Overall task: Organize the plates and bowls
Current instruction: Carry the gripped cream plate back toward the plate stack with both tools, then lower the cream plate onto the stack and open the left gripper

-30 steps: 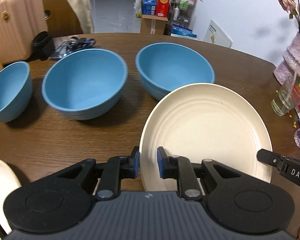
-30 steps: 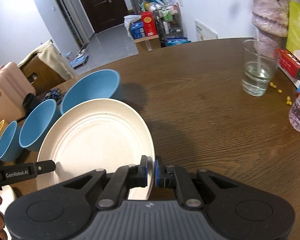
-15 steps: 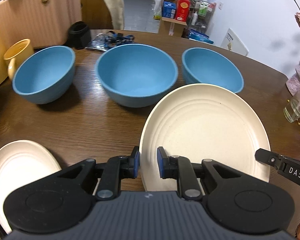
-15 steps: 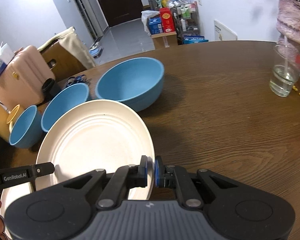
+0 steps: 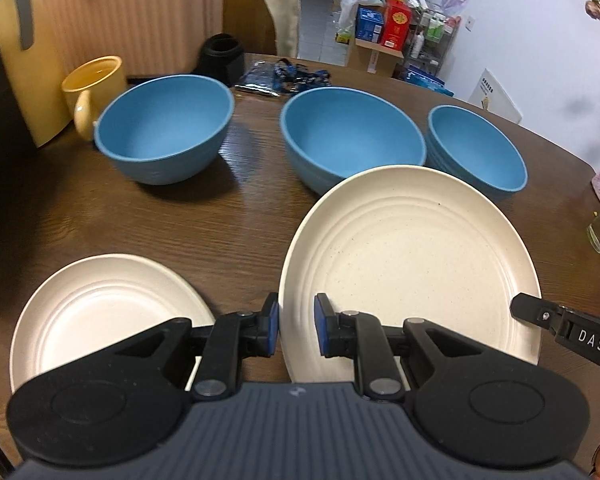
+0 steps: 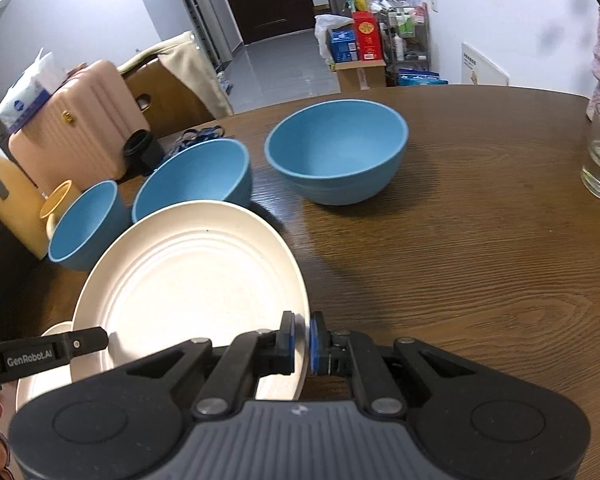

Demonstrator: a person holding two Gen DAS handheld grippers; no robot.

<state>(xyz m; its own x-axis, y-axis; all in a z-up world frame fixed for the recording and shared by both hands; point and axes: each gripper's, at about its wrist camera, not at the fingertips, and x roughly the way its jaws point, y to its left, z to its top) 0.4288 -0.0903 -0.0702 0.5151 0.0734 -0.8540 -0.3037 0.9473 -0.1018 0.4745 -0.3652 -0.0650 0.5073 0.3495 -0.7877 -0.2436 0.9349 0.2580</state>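
The left gripper (image 5: 297,330) and right gripper (image 6: 301,342) both pinch the rim of a round, ridged cream plate (image 5: 410,260), carried just above the wood-grain table (image 5: 228,224). A second cream plate (image 5: 100,312) lies beside it; three smooth blue bowls (image 5: 352,136) stand behind.

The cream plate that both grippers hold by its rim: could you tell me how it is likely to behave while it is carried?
The cream plate looks stiff: held only at opposite rims, it shows no sag. It is probably light, as thin edge grips carry it. Its smooth rim may slip between the jaws of the left gripper or right gripper.
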